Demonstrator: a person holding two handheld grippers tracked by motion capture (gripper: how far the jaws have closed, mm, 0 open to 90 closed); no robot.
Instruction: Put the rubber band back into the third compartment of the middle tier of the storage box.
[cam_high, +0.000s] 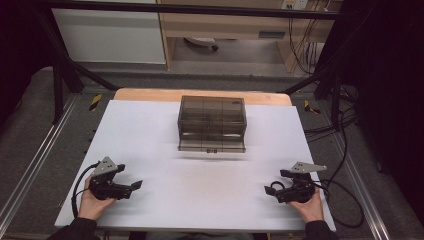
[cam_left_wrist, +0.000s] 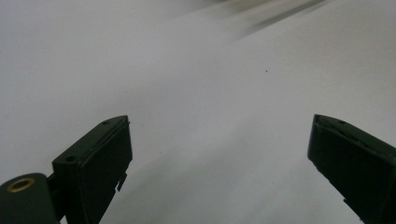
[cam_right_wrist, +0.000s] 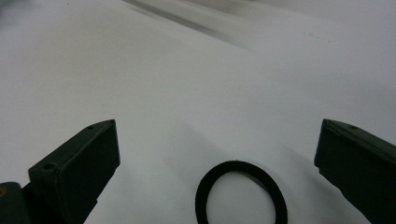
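Between our right gripper's (cam_right_wrist: 219, 163) wide-spread jaws lies a thin black rubber ring (cam_right_wrist: 241, 193), flat on the matte white table (cam_high: 165, 150). Our left gripper (cam_left_wrist: 219, 163) gapes too, empty. Nothing seems begun: the smoky translucent plastic box (cam_high: 212, 123) sits closed, well apart.

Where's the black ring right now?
The black ring lies flat on the white table at its near right, between the open jaws of the right gripper; in the high view it sits just ahead of that gripper.
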